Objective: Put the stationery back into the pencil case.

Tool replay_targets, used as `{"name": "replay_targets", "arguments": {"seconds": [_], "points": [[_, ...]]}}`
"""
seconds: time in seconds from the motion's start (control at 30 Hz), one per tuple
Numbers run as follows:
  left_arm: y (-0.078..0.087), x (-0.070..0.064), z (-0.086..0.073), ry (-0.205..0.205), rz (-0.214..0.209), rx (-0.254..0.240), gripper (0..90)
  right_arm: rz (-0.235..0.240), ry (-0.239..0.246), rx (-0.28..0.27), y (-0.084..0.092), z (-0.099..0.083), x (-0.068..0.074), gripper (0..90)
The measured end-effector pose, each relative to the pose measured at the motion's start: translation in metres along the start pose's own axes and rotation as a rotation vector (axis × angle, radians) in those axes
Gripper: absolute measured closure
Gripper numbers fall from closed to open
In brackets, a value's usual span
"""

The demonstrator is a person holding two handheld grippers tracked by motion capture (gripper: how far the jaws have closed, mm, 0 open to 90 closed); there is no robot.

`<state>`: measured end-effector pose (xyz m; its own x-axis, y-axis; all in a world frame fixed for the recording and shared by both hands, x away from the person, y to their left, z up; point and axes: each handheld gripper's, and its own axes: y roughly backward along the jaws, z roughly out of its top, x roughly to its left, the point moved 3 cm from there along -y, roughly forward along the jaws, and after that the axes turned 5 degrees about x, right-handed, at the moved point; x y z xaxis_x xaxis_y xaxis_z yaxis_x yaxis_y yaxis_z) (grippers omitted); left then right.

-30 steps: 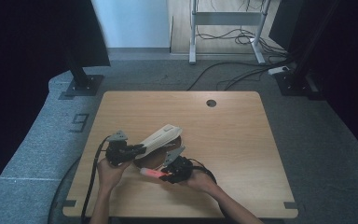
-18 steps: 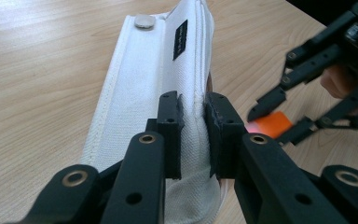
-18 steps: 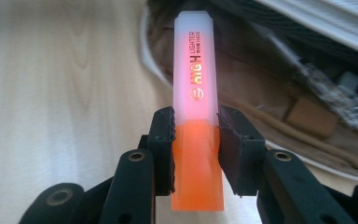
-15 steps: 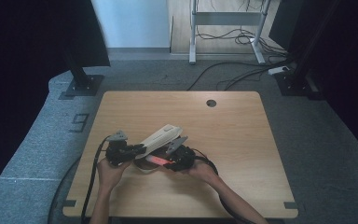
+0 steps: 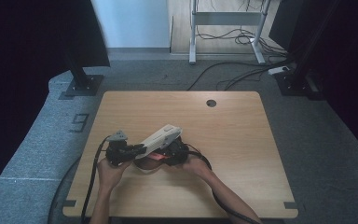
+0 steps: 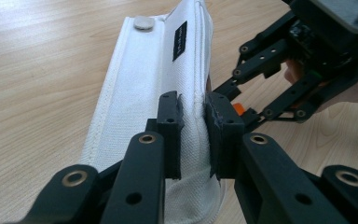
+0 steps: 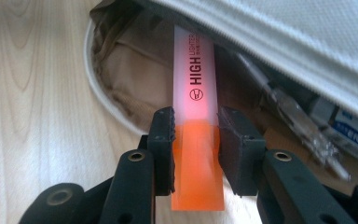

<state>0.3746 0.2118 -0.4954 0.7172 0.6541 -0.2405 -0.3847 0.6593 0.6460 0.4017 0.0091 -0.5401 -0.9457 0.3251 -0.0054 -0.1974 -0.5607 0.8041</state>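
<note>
Highlighter (image 7: 196,140) (printed "HIGH LIGHTER") in right claw (image 7: 196,149) enters pouch (image 7: 284,42).

A wooden table (image 5: 242,140) with rounded corners stands on grey carpet (image 5: 335,154). Near its far edge, right of the middle, is a round dark cable hole (image 5: 210,103). At each near corner a small dark notch is set in the edge. A white fabric pouch (image 5: 161,136) lies slantwise on the top, left of centre towards the near side, its mouth open just above the wood. The rest of the top is bare light woodgrain.
</note>
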Motion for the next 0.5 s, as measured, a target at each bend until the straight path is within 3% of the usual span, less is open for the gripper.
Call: {"name": "replay_targets", "arguments": {"seconds": [0.5], "points": [[0.0, 0.0, 0.0, 0.0, 0.002, 0.003, 76.8, -0.005, 0.009, -0.001, -0.019, 0.015, -0.004, 65.3]]}}
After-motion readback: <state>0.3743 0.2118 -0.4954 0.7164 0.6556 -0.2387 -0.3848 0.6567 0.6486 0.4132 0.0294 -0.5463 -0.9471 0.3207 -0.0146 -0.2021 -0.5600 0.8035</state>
